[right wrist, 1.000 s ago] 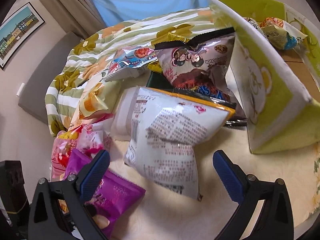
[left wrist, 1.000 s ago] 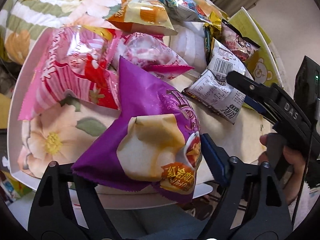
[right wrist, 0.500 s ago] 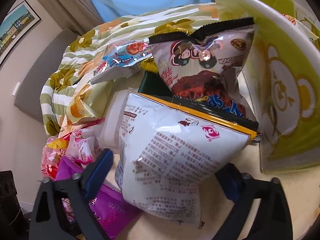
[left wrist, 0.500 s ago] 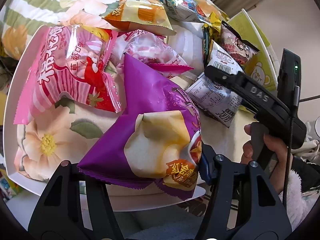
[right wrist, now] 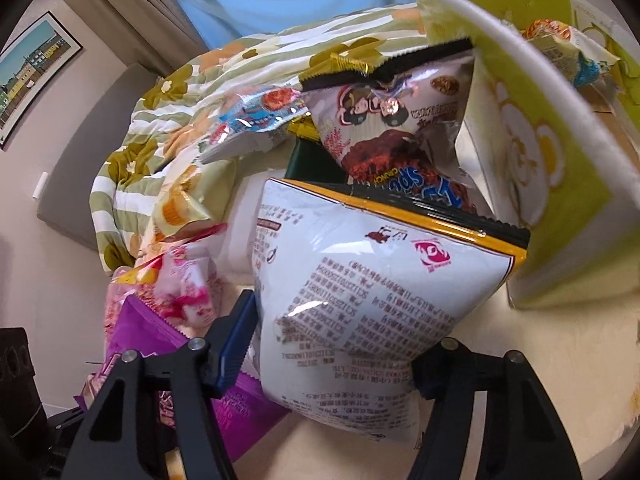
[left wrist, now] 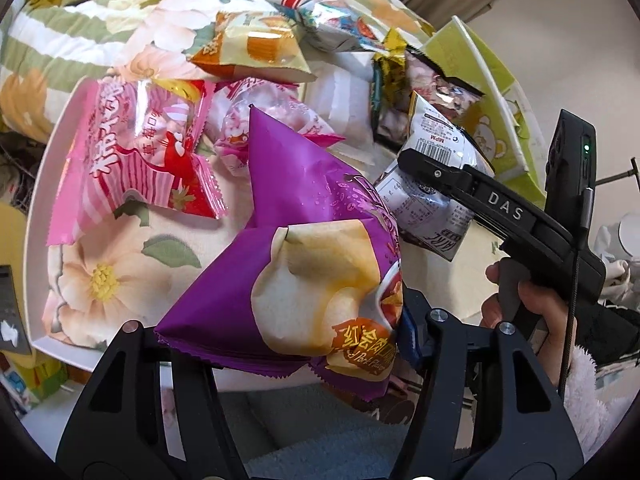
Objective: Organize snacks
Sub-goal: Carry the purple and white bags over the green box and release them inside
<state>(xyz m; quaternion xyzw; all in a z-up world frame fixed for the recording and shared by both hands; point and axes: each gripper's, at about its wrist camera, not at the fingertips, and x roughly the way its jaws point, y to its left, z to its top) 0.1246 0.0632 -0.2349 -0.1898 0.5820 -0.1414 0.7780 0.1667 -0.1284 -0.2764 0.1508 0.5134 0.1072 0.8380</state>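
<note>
My left gripper (left wrist: 280, 340) is shut on a purple snack bag (left wrist: 304, 256) and holds it over the near edge of a white floral tray (left wrist: 40, 208). A pink strawberry bag (left wrist: 136, 156) and a pink candy bag (left wrist: 256, 128) lie in the tray. My right gripper (right wrist: 332, 348) is shut on a white snack bag (right wrist: 372, 296), also seen in the left wrist view (left wrist: 432, 184), on the cream table. The purple bag also shows in the right wrist view (right wrist: 160, 344).
A green bear-print box (right wrist: 560, 184) stands at the right with snacks inside. A brown-and-silver chocolate snack bag (right wrist: 400, 120), a blue bag (right wrist: 260, 116) and a yellow cake bag (left wrist: 256, 48) lie behind. A flowered quilt (right wrist: 168, 120) covers the back.
My right gripper moved forward and closed on the white bag. My left gripper tightened on the purple bag and holds it in place.
</note>
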